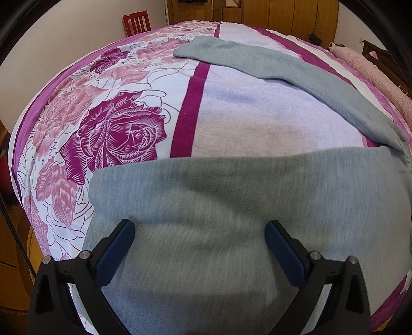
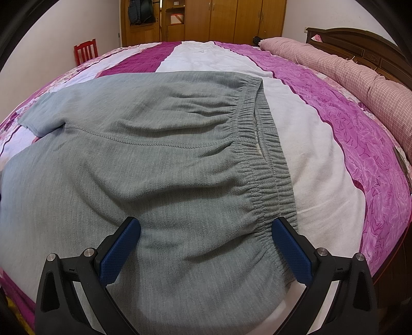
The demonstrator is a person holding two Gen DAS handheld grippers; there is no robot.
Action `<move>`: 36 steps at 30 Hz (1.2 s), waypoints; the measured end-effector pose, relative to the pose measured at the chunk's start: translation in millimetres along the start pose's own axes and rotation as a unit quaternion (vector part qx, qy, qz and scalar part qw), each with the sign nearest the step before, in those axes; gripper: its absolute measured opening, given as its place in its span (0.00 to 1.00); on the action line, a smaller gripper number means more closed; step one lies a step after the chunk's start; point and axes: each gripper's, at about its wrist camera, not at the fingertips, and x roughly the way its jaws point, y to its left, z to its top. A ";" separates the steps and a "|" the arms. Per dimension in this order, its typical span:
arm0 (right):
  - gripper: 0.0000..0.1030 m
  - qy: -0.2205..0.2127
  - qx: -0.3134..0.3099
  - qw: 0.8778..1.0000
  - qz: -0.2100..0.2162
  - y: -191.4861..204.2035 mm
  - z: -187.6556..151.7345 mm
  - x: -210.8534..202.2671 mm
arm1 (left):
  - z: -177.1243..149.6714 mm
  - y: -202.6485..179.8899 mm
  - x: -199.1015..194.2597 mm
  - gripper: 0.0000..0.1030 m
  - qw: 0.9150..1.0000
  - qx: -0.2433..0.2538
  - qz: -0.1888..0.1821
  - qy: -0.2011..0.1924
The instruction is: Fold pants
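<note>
Grey fleece pants [image 1: 231,195] lie spread flat on the bed. In the left wrist view the near leg fills the foreground and the far leg [image 1: 257,59] stretches away to the upper left. My left gripper [image 1: 199,229] is open just above the near leg, with nothing between its blue pads. In the right wrist view the seat of the pants [image 2: 144,144] and the elastic waistband [image 2: 267,165] show, the waistband running down the right side. My right gripper [image 2: 206,225] is open over the near waist corner, its right pad [image 2: 291,247] beside the waistband.
The bed carries a purple-and-white rose bedspread [image 1: 116,134]. A long pink checked bolster [image 2: 347,74] lies by the dark wooden headboard [image 2: 360,43] on the right. A red chair [image 2: 86,50] and wooden wardrobes [image 2: 231,20] stand beyond the bed's far side.
</note>
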 end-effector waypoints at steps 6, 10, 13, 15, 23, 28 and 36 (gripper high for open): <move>1.00 0.004 -0.002 1.000 -0.003 1.1 -1.3 -1.9 | -2.5 0.4 -0.2 1.00 1.000 0.001 0.001 -0.002; 1.00 0.006 0.000 1.000 -0.003 2.2 -0.9 -6.8 | -3.2 -2.6 -7.4 1.00 1.000 0.006 0.001 -0.004; 1.00 0.007 0.002 1.000 0.000 2.1 1.1 -8.3 | -3.1 -1.2 -9.3 1.00 1.000 0.008 -0.003 -0.001; 1.00 0.009 0.004 1.000 0.012 2.5 2.3 -10.6 | -2.6 -1.4 -11.4 1.00 1.000 0.013 -0.006 0.002; 1.00 -0.001 0.045 0.998 0.046 -0.1 12.2 -25.4 | 4.1 -1.1 -22.2 1.00 0.999 0.028 -0.015 0.012; 1.00 -0.008 0.047 0.998 0.043 -2.8 27.2 -32.1 | 13.4 6.7 -30.3 1.00 1.000 0.012 -0.023 0.015; 1.00 -0.014 0.056 0.997 0.048 -15.2 53.8 -39.4 | 43.9 10.9 -41.6 1.00 1.000 0.007 -0.023 0.009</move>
